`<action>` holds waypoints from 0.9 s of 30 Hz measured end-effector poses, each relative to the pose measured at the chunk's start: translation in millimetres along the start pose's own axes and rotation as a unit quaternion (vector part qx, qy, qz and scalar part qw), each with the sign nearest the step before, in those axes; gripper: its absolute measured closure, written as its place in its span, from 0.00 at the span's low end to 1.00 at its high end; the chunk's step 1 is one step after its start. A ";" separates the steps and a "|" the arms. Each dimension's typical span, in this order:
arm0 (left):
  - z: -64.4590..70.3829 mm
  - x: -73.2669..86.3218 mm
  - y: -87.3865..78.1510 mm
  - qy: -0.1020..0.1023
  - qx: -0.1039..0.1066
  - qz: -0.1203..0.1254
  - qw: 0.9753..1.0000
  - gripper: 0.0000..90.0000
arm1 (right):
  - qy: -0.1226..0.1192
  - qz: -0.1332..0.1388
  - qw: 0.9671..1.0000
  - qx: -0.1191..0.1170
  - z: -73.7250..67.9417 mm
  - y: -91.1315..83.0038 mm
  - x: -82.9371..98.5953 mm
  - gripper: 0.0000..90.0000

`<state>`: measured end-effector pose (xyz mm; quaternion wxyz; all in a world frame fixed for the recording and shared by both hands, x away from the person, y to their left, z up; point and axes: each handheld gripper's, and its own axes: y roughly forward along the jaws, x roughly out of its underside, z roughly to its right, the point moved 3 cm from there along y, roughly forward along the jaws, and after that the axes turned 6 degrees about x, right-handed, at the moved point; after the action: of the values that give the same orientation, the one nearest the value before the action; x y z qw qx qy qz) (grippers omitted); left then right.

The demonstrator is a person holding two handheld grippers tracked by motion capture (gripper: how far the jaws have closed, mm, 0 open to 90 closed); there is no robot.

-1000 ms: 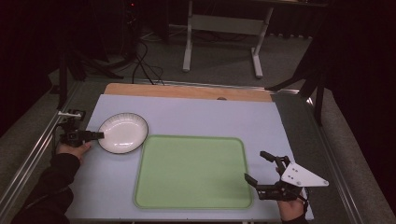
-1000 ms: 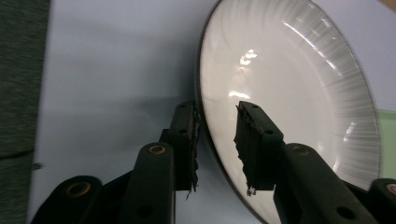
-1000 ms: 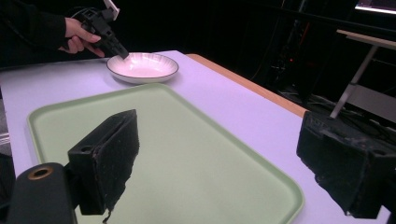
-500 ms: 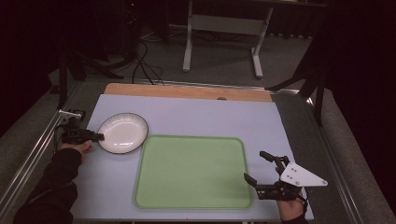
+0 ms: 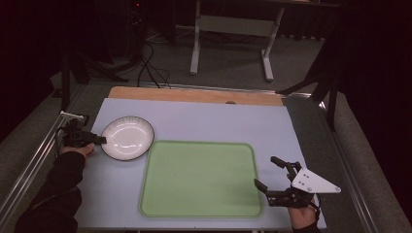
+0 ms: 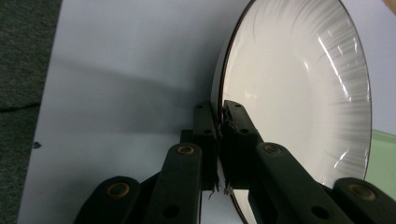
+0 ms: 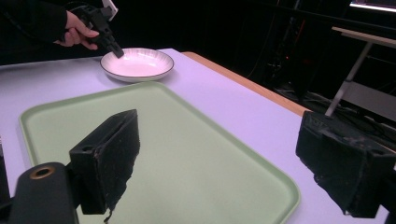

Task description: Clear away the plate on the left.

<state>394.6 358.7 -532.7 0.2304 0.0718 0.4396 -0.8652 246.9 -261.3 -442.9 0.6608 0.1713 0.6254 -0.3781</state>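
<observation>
While the left hand-held gripper [image 5: 99,140] stays clenched on the round white dark-rimmed ceramic plate [image 5: 128,138] at frame left, unmoved, the right hand-held gripper [image 5: 266,175] waits released.

High view: overhead, facing forward. Left gripper view: close on plate [image 6: 299,88]. Right gripper view: low across tray [image 7: 187,158]; plate shared.

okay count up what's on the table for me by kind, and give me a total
Plates: 1, the white plate, its rim pinched by the left gripper.
Trays: 1, the green tray, with nothing on it.
Grippers: 2, the second being the right gripper, open beside the tray.
Total: 4.
</observation>
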 end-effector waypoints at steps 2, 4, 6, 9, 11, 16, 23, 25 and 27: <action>1.2 -1.1 -1.2 0.001 -0.003 0.002 1.000 0.96 | 0.000 0.000 1.000 0.000 0.2 0.2 0.2 0.15; 2.6 -2.1 -2.5 0.002 -0.005 0.006 1.000 0.96 | 0.001 -0.001 1.000 0.001 0.6 0.5 0.4 0.15; 3.3 -3.0 -4.0 0.004 -0.007 0.010 1.000 0.96 | 0.002 -0.001 1.000 0.002 0.8 0.5 0.5 0.15; 4.6 -3.9 -6.1 0.008 -0.013 0.010 1.000 0.96 | 0.003 0.000 1.000 0.002 0.9 0.5 0.5 0.15; 5.8 -4.8 -8.3 0.007 -0.012 0.013 1.000 0.96 | 0.004 0.000 1.000 0.003 1.1 0.5 0.7 0.15; 8.9 -7.7 -13.3 0.008 -0.003 0.018 1.000 0.96 | 0.004 0.000 1.000 0.005 1.4 0.3 0.6 0.15; 11.5 -7.2 -18.6 0.009 0.010 0.023 1.000 0.95 | 0.006 0.002 1.000 0.006 2.1 -0.4 0.5 0.15; 11.5 -5.5 -20.5 0.004 0.016 0.026 1.000 0.95 | 0.006 0.002 1.000 0.007 2.3 -0.9 0.2 0.15; 14.1 -4.7 -23.4 0.004 0.018 0.029 0.999 0.95 | 0.006 0.003 1.000 0.008 2.4 -1.0 0.4 0.15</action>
<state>389.1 361.0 -505.6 0.2521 0.0923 0.4225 -0.8657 247.8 -263.7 -442.7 0.6562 0.1806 0.6262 -0.3803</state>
